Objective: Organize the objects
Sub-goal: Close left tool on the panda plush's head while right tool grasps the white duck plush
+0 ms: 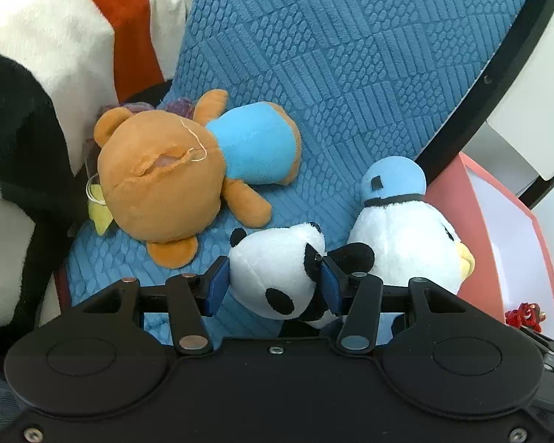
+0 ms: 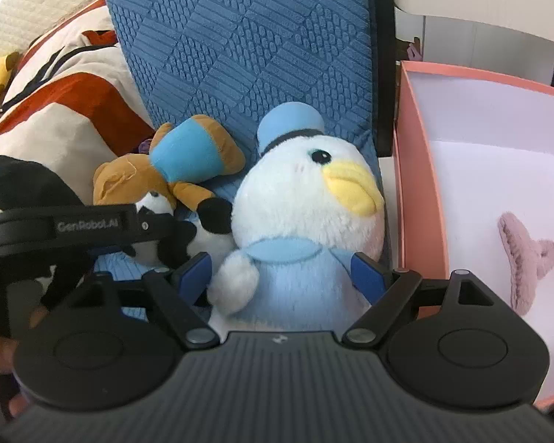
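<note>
left claw pinches the panda by its head; right claw straddles the duck, whether squeezing, cannot tell. both soft, light; grip mid-body. box right of it.

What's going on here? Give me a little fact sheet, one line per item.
left gripper: pads against the panda plush head
right gripper: pads either side of the duck plush
bear plush: lying on the blue cushion, torn seam on head
pink box: right of the cushion, holds a fuzzy hair claw
</note>
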A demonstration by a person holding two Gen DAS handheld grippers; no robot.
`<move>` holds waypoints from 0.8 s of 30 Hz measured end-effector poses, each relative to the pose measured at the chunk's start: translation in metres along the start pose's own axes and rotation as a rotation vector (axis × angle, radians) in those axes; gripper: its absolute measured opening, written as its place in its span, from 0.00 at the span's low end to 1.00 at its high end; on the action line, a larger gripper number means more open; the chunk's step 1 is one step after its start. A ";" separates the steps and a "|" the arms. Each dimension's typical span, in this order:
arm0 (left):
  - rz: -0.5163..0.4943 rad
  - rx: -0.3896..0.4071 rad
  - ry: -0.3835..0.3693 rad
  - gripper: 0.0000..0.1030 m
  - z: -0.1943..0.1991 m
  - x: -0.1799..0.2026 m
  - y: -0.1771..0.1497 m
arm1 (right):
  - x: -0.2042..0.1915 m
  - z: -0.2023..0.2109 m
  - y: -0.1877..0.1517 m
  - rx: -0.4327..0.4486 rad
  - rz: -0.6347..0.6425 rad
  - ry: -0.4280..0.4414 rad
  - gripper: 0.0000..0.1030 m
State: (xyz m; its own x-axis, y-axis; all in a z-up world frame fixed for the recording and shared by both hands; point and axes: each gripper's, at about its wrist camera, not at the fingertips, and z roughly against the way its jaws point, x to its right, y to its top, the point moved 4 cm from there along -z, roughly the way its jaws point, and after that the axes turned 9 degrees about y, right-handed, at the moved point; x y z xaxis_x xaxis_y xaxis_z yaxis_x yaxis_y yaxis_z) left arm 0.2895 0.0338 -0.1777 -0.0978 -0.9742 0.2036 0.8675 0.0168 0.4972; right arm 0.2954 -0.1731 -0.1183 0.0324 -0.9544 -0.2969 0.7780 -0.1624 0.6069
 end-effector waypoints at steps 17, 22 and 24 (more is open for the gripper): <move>-0.011 -0.064 0.030 0.48 -0.014 0.000 -0.007 | -0.007 -0.036 0.006 -0.116 0.236 -0.088 0.76; 0.018 -0.075 0.000 0.48 -0.008 -0.004 -0.006 | -0.002 -0.020 0.014 -0.078 0.192 -0.090 0.63; 0.013 -0.079 -0.004 0.48 -0.004 -0.003 -0.004 | 0.000 -0.013 0.018 -0.077 0.175 -0.072 0.63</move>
State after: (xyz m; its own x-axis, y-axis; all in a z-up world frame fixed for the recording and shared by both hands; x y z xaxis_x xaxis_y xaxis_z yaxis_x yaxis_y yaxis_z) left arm 0.2880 0.0361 -0.1834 -0.0876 -0.9731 0.2129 0.9044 0.0119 0.4265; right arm 0.3180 -0.1731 -0.1173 0.1279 -0.9823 -0.1367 0.8105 0.0241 0.5852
